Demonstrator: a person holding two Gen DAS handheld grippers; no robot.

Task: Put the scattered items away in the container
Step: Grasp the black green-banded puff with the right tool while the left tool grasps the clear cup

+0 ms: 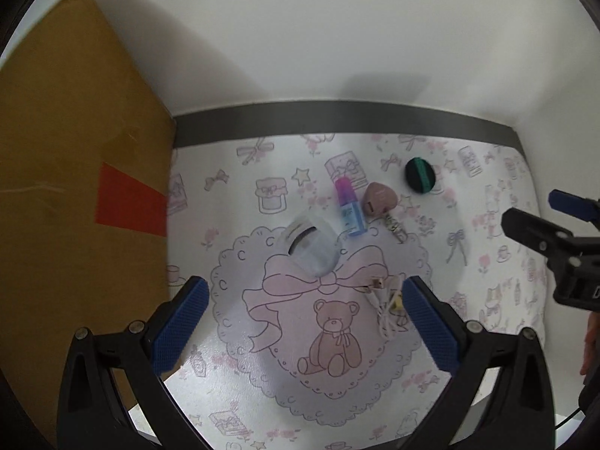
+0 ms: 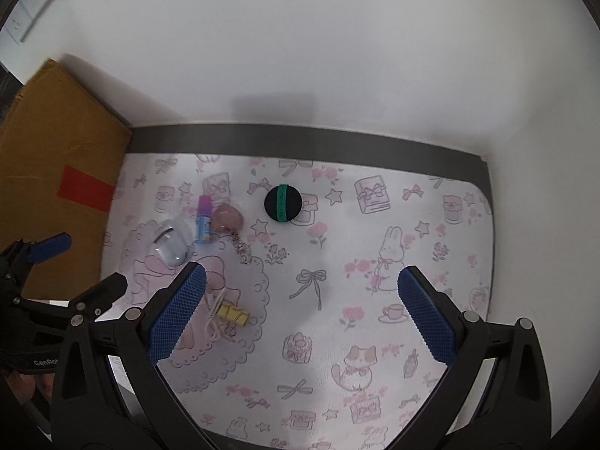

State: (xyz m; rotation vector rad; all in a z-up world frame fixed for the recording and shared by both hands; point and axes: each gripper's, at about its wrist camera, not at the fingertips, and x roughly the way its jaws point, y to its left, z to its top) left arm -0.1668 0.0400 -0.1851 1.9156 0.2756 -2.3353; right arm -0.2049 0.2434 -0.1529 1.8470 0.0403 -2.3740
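Container: a clear plastic cup-shaped container (image 1: 313,248) is lying on its side on the patterned mat (image 1: 487,247), on the upper left part of the big scalloped heart with the bow and bear print.
Bottle: a small bottle with a purple cap and a blue label (image 1: 348,208) is lying just to the right of the container, close but apart from it.
Keychain: a pink heart-shaped keychain with a short metal chain (image 1: 380,198) is lying just beside the bottle, on its right.
Puff: a round black puff with a green band (image 2: 282,203) is sitting further right, apart from the keychain.
Cable: a bundled white cable with yellowish plugs (image 2: 229,313) is lying nearer to the cameras, on the lower right part of the heart.
Left gripper (image 1: 305,322): it is hanging above the bear print, wide open, and is gripping nothing.
Right gripper (image 2: 302,311): it is hanging above the right half of the mat, also wide open and with nothing between the blue pads.
Box: a brown cardboard box with a red patch (image 1: 75,195) is standing at the left edge of the mat.
Table: the mat is covering the table, with a grey strip (image 2: 300,142) behind it under the white wall.
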